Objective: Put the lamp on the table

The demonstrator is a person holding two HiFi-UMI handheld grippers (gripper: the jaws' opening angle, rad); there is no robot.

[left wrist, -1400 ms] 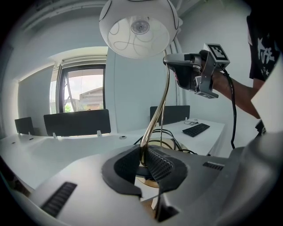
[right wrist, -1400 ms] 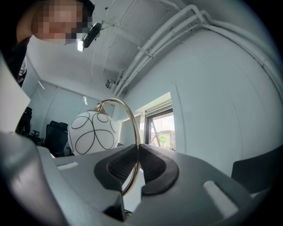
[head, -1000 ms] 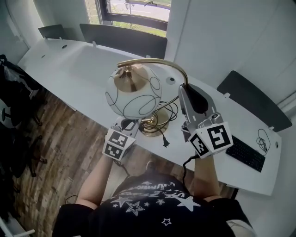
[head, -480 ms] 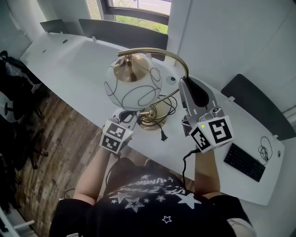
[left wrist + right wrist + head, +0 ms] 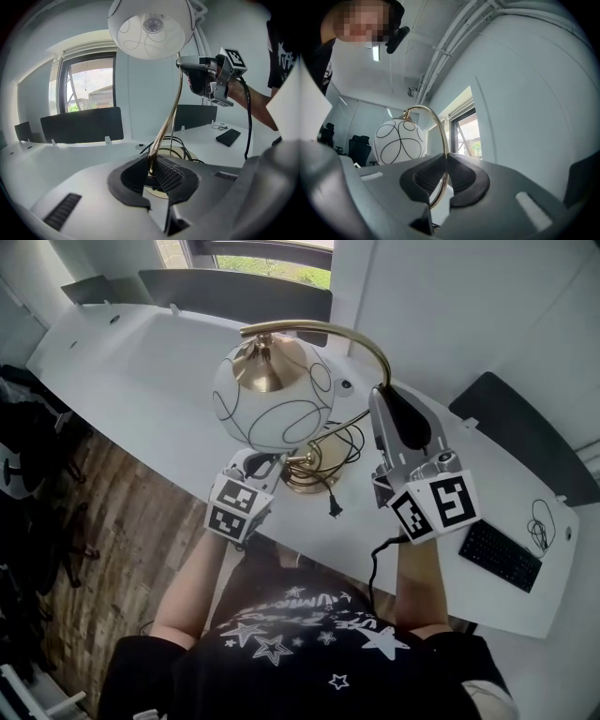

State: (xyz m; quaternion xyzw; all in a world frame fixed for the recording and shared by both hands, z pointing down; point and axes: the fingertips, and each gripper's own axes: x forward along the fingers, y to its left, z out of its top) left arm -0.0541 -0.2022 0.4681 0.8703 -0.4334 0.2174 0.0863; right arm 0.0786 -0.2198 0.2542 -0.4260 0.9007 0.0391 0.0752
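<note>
A lamp with a white globe shade [image 5: 272, 399] marked with black loops hangs from an arched brass stem [image 5: 361, 338]. Its round brass base [image 5: 314, 482] is over the white table [image 5: 141, 390] near the front edge; I cannot tell if it touches. The black cord and plug [image 5: 333, 510] lie beside the base. My left gripper [image 5: 267, 465] is shut on the stem's lower end [image 5: 161, 136], just above the base. My right gripper [image 5: 382, 399] is shut on the upper stem [image 5: 440, 140], with the shade [image 5: 399, 140] to its left.
A black keyboard [image 5: 499, 556] and a coiled cable [image 5: 537, 521] lie at the table's right end. Dark chair backs [image 5: 234, 296] stand along the far side, another [image 5: 520, 427] at right. Wooden floor [image 5: 103, 549] and office chairs [image 5: 28, 456] lie to the left.
The head view has shifted slightly. Both grippers keep their hold on the stem, and the lamp's base and plug sit a little farther in from the table's front edge.
</note>
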